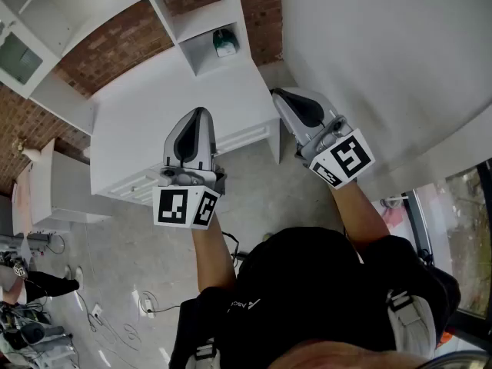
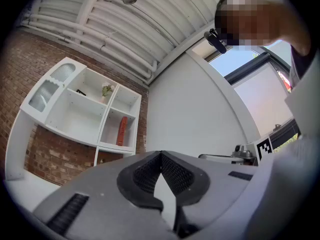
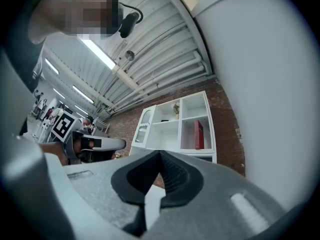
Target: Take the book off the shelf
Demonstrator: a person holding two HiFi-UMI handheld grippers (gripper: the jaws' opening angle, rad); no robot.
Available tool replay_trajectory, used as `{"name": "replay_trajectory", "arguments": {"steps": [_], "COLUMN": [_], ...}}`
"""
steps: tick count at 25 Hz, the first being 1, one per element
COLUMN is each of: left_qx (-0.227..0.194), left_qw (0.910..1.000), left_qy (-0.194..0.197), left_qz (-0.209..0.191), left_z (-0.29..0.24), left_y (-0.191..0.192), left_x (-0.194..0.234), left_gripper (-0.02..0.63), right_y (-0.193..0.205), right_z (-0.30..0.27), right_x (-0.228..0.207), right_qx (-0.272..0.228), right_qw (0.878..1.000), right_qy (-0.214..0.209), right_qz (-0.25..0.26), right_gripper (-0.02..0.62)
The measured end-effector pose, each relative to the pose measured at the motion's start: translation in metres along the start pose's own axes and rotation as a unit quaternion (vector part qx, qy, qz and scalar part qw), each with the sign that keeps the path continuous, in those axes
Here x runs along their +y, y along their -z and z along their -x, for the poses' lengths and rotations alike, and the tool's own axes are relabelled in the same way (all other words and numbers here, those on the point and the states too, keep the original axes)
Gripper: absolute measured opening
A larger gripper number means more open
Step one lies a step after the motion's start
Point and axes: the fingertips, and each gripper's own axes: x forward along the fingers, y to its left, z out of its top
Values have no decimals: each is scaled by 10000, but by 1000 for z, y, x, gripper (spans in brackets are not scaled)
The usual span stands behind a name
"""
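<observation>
Left gripper (image 2: 161, 156), right gripper (image 3: 160, 156): fingers were pressed together. Red book (image 3: 199, 135): stood upright in the far white shelf (image 3: 165, 134), right compartment.

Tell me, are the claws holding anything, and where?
Nothing. The left claw and right claw are shut and empty; the red book stands on the shelf.

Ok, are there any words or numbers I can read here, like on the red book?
No text here can be read.
The red book: too small to read.
The black shirt: white print, too blurred.
The left gripper and right gripper: square marker patterns, not letters.
</observation>
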Motion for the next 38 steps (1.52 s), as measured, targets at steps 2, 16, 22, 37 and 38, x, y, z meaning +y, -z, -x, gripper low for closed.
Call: {"name": "replay_trajectory", "arguments": {"steps": [2, 16, 22, 37, 38], "left_qx": [13, -280, -359, -209, -179], "left_qw": [10000, 9994, 9989, 9898, 9888], "left_qy": [23, -82, -289, -1296, -1358], "left_qz": [11, 169, -3, -549, -595], "left_z": [2, -6, -50, -288, -307], "left_y": [0, -4, -8, 0, 0], "left_x": [6, 67, 101, 212, 219], "left_gripper": [-2, -2, -2, 200, 220], "right_y": [2, 25, 40, 90, 92], "right_z": [-6, -35, -61, -178, -184], "right_x": [4, 23, -4, -173, -184], "right_qx": [-3, 234, 93, -416, -439], "right_qw": [10000, 9991, 9994, 9989, 9988], "right_qy": [31, 344, 341, -101, -137], "right_qz": [-5, -53, -56, 191, 187], "right_gripper": [0, 2, 2, 2, 2]}}
